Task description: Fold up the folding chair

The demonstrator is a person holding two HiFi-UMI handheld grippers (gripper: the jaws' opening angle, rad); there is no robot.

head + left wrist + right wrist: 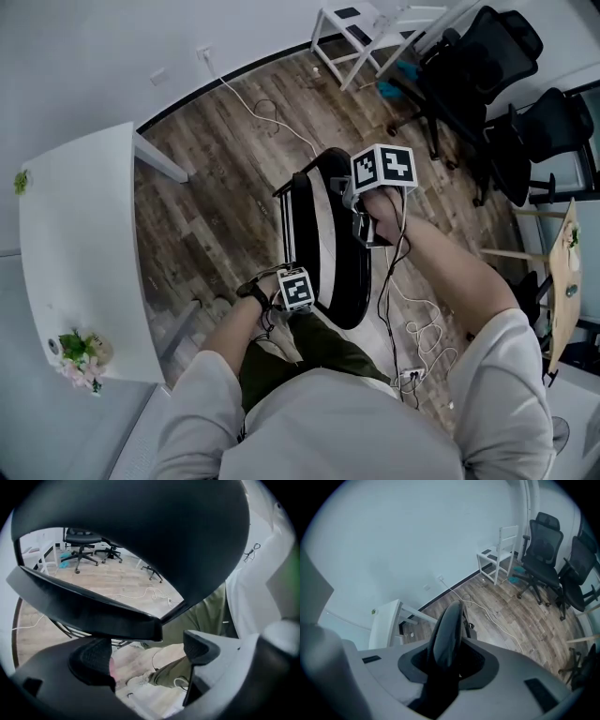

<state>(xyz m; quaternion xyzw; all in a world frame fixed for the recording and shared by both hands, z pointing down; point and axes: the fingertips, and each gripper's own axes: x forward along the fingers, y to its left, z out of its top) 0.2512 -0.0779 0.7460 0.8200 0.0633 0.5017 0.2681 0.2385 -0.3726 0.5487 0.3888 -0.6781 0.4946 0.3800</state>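
Observation:
The black folding chair (328, 248) stands on the wood floor just in front of me, seen from above. My right gripper (364, 223) reaches down onto its far top edge. In the right gripper view the thin black chair panel (447, 620) runs edge-on between the pads of the right gripper (447, 641), which show a little room on both sides, so the jaws are slightly open around it. My left gripper (292, 286) sits at the near edge of the seat. In the left gripper view the left gripper (147, 656) is wide open and empty, with the black seat (140, 531) looming just above its fingers.
A white table (75, 244) with a small flower pot (80, 356) stands at the left. Black office chairs (487, 84) and a white wooden chair (361, 33) are at the far side. Cables (417, 333) trail over the floor to my right. My trouser leg (187, 667) is below the seat.

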